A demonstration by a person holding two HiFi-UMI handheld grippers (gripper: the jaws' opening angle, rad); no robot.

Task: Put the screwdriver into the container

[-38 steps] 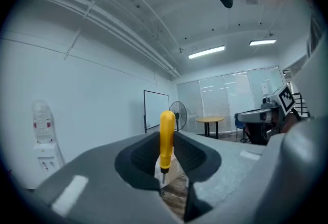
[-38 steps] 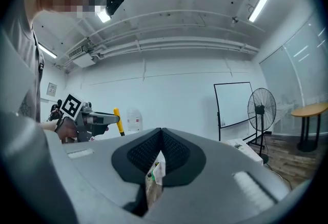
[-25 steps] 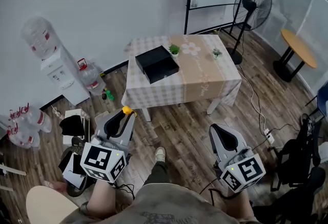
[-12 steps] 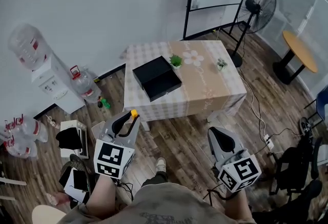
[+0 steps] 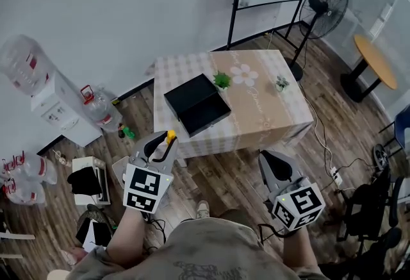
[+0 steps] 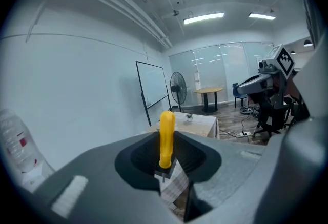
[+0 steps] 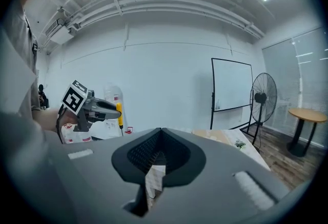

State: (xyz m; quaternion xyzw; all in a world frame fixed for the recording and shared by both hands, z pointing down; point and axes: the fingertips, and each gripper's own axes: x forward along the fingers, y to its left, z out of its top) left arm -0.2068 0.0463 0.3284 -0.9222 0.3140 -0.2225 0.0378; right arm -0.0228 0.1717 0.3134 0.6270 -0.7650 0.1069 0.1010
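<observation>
The left gripper (image 5: 164, 144) has been moving up toward the table (image 5: 272, 115) and is now hovering just short of its near edge, jaws clenching the yellow-handled screwdriver (image 5: 170, 136). The black container (image 5: 197, 104) is sitting on the tabletop, apart from the screwdriver. The right gripper (image 5: 271, 165) is hanging beside the table, jaws pressed together on nothing.

Left gripper (image 5: 164, 144) on screwdriver (image 5: 170, 136) — right gripper (image 5: 266, 160) closed
</observation>
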